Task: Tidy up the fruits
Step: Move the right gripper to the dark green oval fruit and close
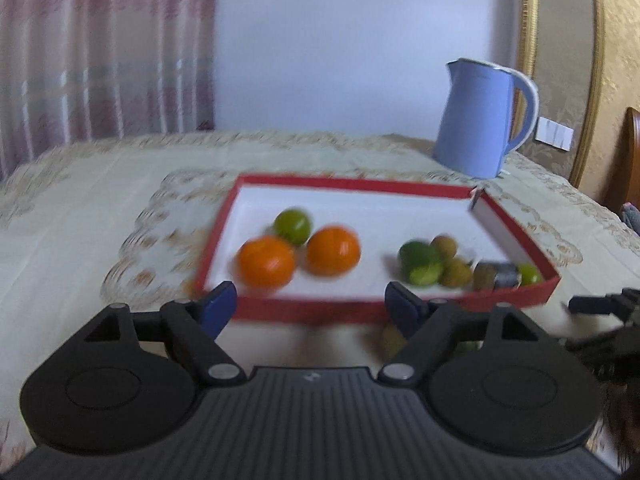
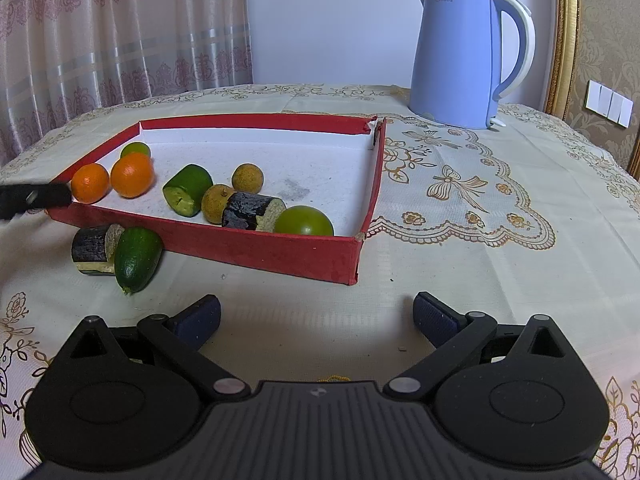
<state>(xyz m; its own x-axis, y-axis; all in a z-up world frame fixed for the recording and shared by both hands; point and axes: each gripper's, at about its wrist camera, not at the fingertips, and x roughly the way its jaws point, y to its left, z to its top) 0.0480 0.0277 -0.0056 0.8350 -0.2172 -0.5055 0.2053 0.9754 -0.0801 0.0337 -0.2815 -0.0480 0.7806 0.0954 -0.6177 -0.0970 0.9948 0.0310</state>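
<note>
Red cardboard walls frame the tray (image 2: 256, 250), which sits on the cloth-covered table (image 2: 460, 264) with a blue kettle (image 2: 460, 60) behind it. Inside lie two oranges (image 2: 132, 175), close together at the tray's left end, a green lime (image 2: 136, 149) just behind them, a cut cucumber piece (image 2: 188, 190), two brown longans (image 2: 247, 178), a dark cane piece (image 2: 252, 211) and a green fruit (image 2: 304, 221) against the near wall. Outside the tray, touching its near wall, lie a cucumber (image 2: 137, 259) and a second cane piece (image 2: 95, 250), side by side. My left gripper (image 1: 310, 306) hangs before the tray's near wall, its view blurred, jaws wide apart with nothing between them. My right gripper (image 2: 316, 314) hovers over bare cloth, jaws spread wide and empty.
</note>
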